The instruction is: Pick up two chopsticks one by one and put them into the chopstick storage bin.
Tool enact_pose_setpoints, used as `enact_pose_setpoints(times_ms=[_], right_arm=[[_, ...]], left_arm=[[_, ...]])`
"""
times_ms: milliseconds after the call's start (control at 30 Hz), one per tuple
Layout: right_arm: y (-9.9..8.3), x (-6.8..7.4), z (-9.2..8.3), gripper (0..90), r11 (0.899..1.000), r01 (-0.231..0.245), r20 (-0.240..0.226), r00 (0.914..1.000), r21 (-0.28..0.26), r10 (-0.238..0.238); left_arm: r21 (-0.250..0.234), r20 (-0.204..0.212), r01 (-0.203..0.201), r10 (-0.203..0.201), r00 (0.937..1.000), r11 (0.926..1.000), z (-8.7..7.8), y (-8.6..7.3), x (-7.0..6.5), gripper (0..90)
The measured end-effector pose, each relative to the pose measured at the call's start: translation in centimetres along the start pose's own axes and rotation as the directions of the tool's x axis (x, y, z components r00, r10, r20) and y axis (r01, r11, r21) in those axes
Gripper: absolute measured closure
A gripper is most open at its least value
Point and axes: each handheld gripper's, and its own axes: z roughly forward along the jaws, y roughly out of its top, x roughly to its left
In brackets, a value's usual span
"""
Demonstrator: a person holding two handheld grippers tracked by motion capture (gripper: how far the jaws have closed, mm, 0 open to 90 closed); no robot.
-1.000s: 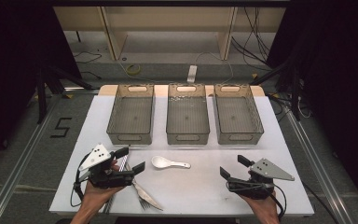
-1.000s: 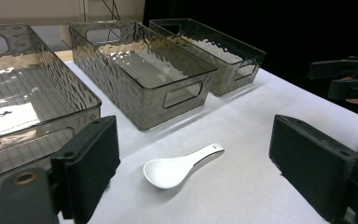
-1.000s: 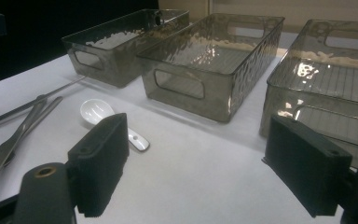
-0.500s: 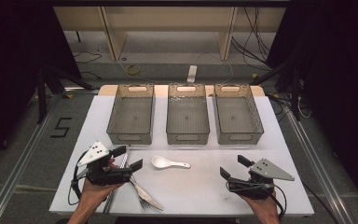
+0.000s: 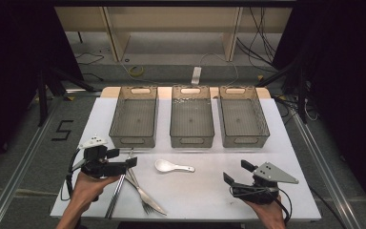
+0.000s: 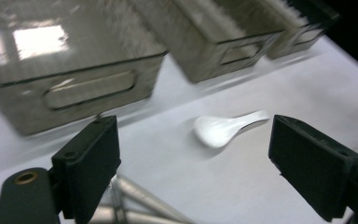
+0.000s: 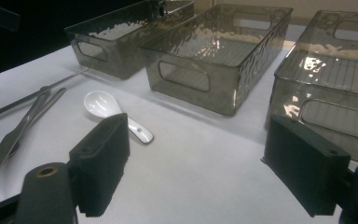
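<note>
- High view: the left gripper (image 5: 124, 160) is held over the near left part of the white table (image 5: 209, 200), its jaws spread wide with nothing between them.
- Just under and beside that gripper, a cluster of metal cutlery (image 5: 140, 195) is laid on the table, a fork's tines being seen at its near end.
- A white spoon (image 5: 171, 167) is seen lying flat on the table, bowl to the left, between the two grippers and nearer the left one.
- Left gripper view: the white spoon (image 6: 226, 128) is framed between the two open jaws, farther off and untouched.
- The right gripper (image 5: 238, 175) is held low at the near right, jaws likewise parted and empty.
- Three grey bins (image 5: 191, 117) are set side by side beyond the spoon.
</note>
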Motion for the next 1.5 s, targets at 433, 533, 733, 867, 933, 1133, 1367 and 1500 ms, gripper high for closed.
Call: enact_pose_setpoints(times_ms=[433, 533, 733, 867, 933, 1133, 1367, 1500], right_arm=[[0.0, 0.1, 0.2, 23.3, 1.0, 0.01, -0.008, 0.9999, 0.021, -0.01], [0.0, 0.1, 0.2, 23.3, 1.0, 0.011, -0.01, 0.9999, 0.022, -0.01], [0.0, 0.1, 0.2, 23.3, 1.0, 0.012, -0.008, 0.9999, 0.029, -0.012], [0.0, 0.1, 0.3, 23.3, 0.999, 0.013, -0.009, 0.9999, 0.032, -0.012], [0.0, 0.1, 0.3, 23.3, 0.999, 0.012, -0.009, 0.9999, 0.032, -0.012], [0.0, 0.1, 0.3, 23.3, 0.999, 0.012, -0.008, 0.9999, 0.036, -0.012], [0.0, 0.1, 0.3, 23.5, 0.999, 0.014, -0.011, 0.9999, 0.04, -0.013], [-0.1, 0.1, 0.3, 23.5, 0.999, 0.014, -0.014, 0.9998, 0.043, -0.014]], left_arm=[[0.295, -0.133, 0.039, 0.001, 0.9911, 0.9546, 0.2, -1.0, 3.4, 22.8], [0.322, -0.149, 0.051, -0.003, 0.9888, 0.9453, 0.4, -1.3, 3.8, 27.1], [0.424, -0.143, 0.057, 0.005, 0.9898, 0.9039, 1.3, -2.4, 4.1, 36.5], [0.45, -0.132, 0.054, 0.007, 0.9913, 0.8916, 1.5, -2.7, 4.2, 44.9], [0.465, -0.132, 0.06, 0.002, 0.9913, 0.8833, 1.7, -2.9, 4.3, 46.5], [0.493, -0.119, 0.071, -0.013, 0.9928, 0.8672, 2.2, -3.5, 4.5, 53.9], [0.511, -0.112, 0.083, -0.029, 0.9933, 0.8557, 2.6, -3.8, 4.6, 61.6], [0.517, -0.106, 0.081, -0.03, 0.9939, 0.8524, 2.8, -3.9, 4.5, 65.1]])
